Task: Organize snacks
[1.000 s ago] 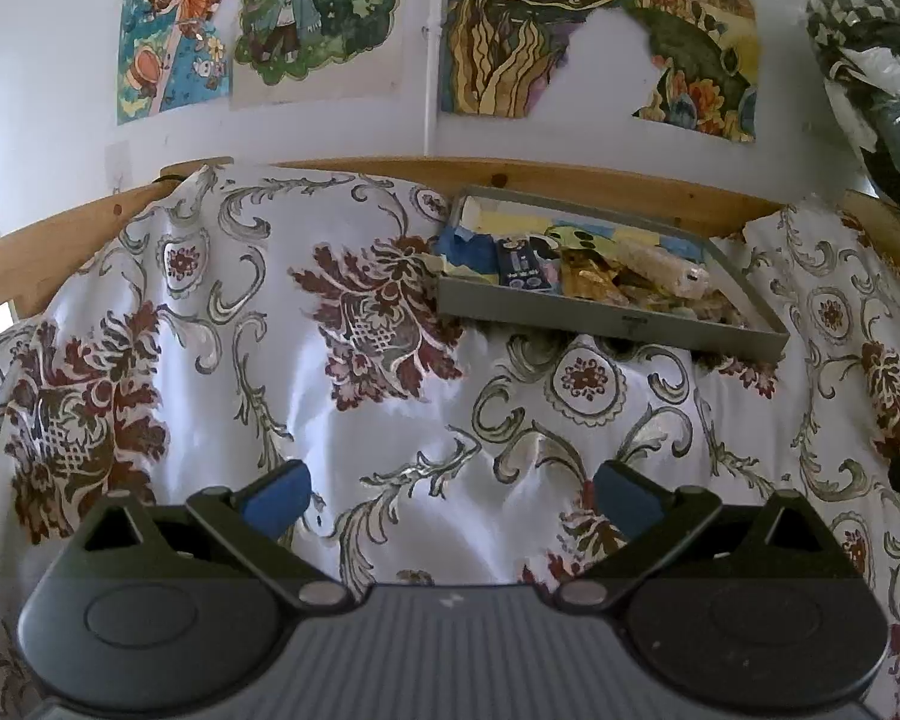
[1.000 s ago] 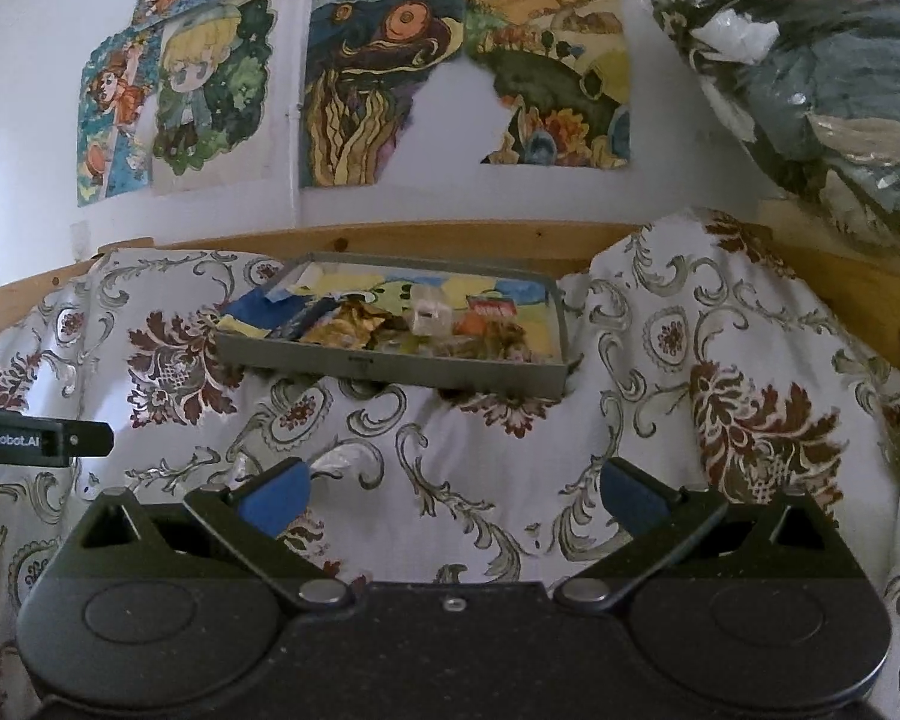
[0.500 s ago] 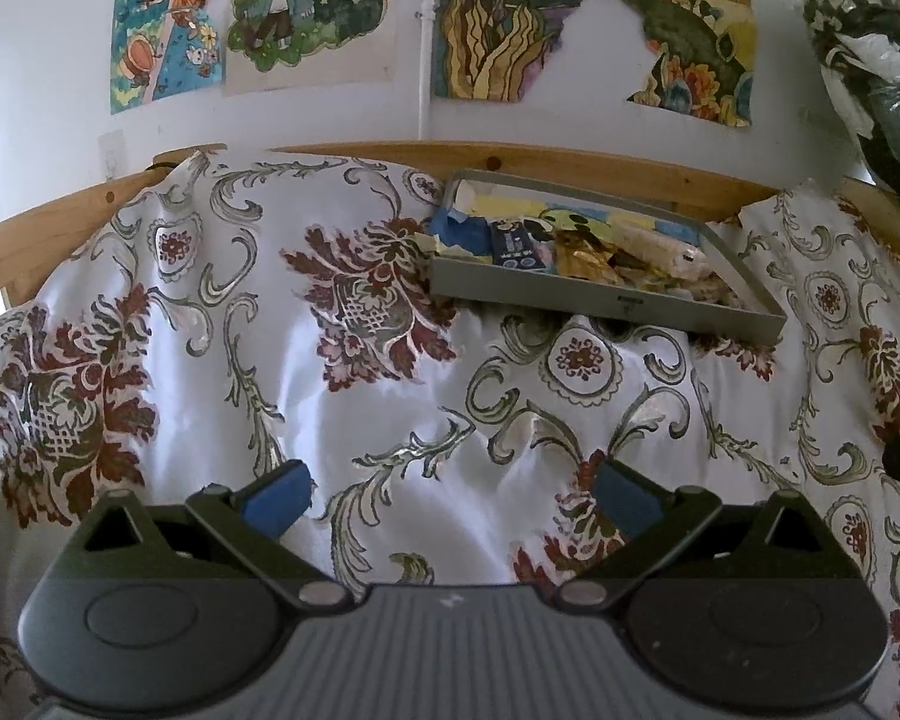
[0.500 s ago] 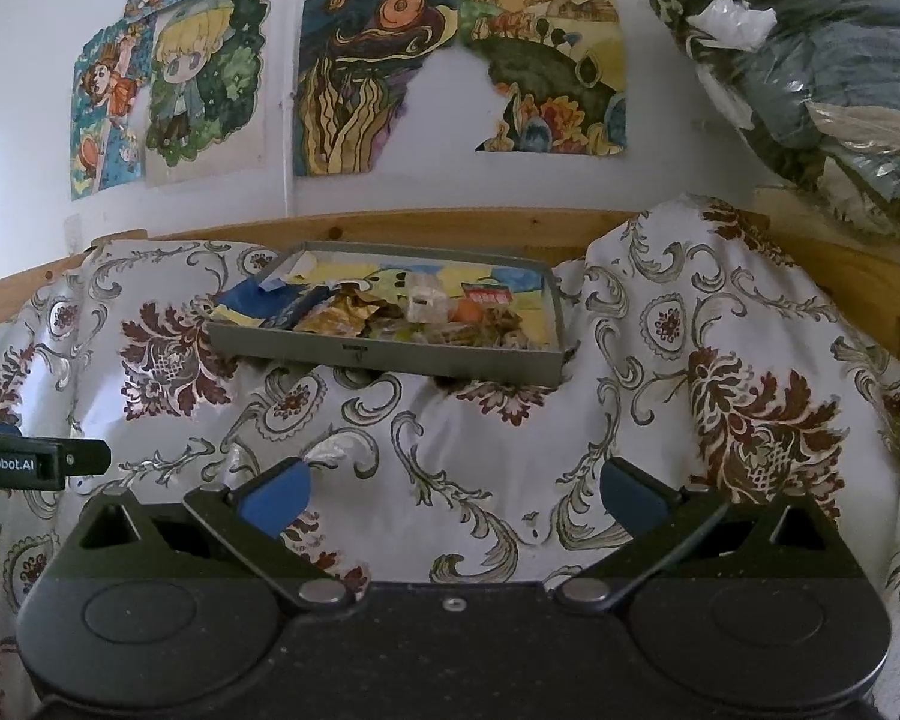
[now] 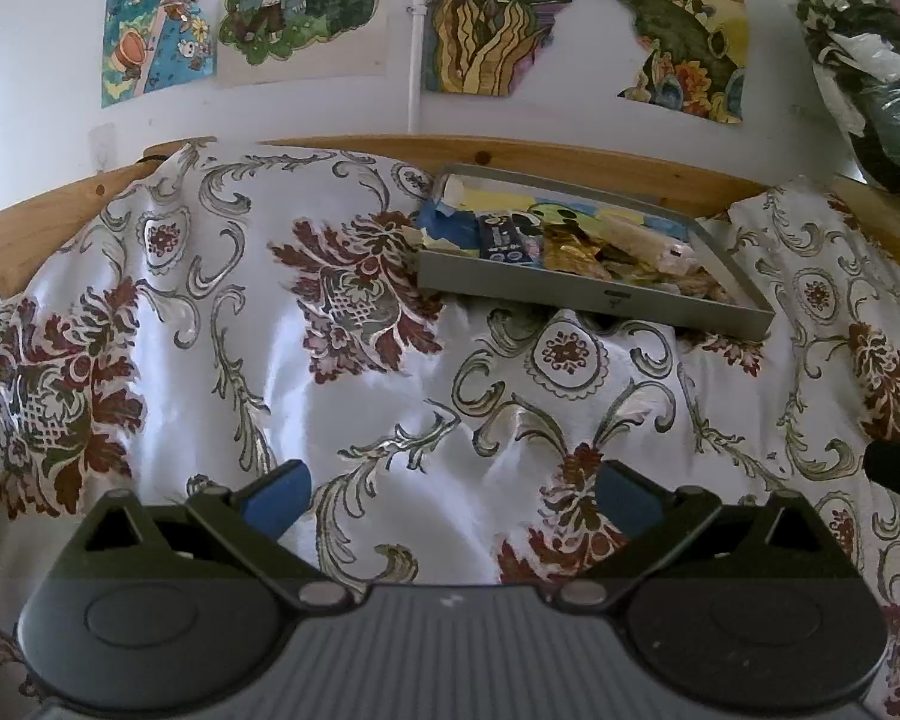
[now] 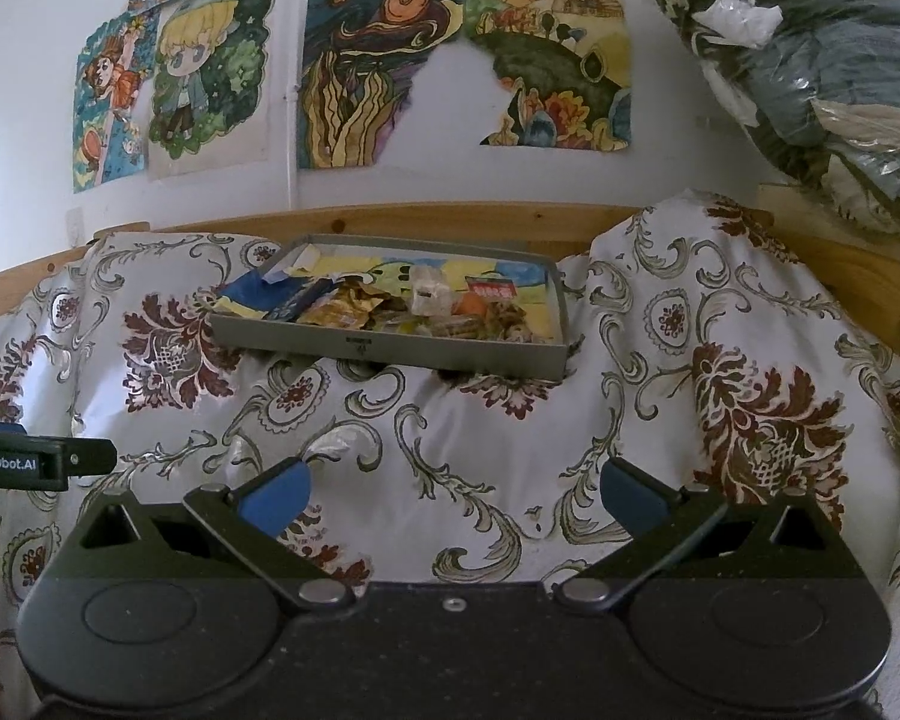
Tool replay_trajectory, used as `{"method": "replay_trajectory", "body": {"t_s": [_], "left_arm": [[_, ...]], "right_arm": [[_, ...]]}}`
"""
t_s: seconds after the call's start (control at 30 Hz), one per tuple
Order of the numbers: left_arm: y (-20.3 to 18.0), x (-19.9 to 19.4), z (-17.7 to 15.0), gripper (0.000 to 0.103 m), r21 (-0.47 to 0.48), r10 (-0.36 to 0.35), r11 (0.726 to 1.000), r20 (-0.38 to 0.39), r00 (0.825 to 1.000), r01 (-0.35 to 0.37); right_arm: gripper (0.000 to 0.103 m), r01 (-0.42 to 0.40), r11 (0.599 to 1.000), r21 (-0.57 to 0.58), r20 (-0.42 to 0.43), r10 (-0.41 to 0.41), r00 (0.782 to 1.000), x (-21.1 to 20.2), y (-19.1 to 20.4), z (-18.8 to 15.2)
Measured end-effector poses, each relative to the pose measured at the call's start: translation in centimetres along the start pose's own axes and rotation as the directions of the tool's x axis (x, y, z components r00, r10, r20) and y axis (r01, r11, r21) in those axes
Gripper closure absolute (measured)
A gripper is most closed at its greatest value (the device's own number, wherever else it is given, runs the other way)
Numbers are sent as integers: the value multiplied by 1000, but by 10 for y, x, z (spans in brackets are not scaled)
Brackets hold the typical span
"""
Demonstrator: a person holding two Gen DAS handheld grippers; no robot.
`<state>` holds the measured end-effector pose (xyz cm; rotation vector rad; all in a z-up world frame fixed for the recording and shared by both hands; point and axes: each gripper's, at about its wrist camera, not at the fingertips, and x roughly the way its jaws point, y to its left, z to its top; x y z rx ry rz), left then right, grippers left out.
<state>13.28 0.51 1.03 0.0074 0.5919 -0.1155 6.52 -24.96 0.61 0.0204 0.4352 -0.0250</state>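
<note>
Right wrist view: a shallow grey tray (image 6: 390, 348) sits on the floral cloth (image 6: 450, 450) near the wooden rail, well ahead of both grippers. It holds mixed snacks (image 6: 426, 306) — gold foil packets, a clear wrapped piece, a dark blue pack. These look light, crinkly and slippery, best pinched at a wrapper edge. The left gripper (image 5: 450, 489) and right gripper (image 6: 453, 489) both have jaws spread wide, empty.

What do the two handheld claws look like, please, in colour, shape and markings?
Both match: a black body with two round caps and silver pivot pins. The left claw and right claw have blue pads. Seen from the right, the left one bears white "enRobot.AI" lettering.
</note>
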Motion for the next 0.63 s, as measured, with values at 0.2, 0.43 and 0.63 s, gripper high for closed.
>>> {"method": "replay_trajectory", "body": {"t_s": [0.2, 0.43, 0.63], "left_arm": [[-3, 2, 1, 0, 4, 16, 1000, -32, 999, -16], [-2, 5, -1, 0, -21, 7, 1000, -62, 998, -8], [0, 9, -3, 0, -31, -2, 1000, -77, 997, -1]], "right_arm": [[1, -1, 1000, -3, -8, 1, 1000, 1, 0, -1], [1, -1, 1000, -6, -20, 1, 1000, 2, 0, -3], [1, -3, 1000, -7, -36, 2, 999, 3, 1, -6]]}}
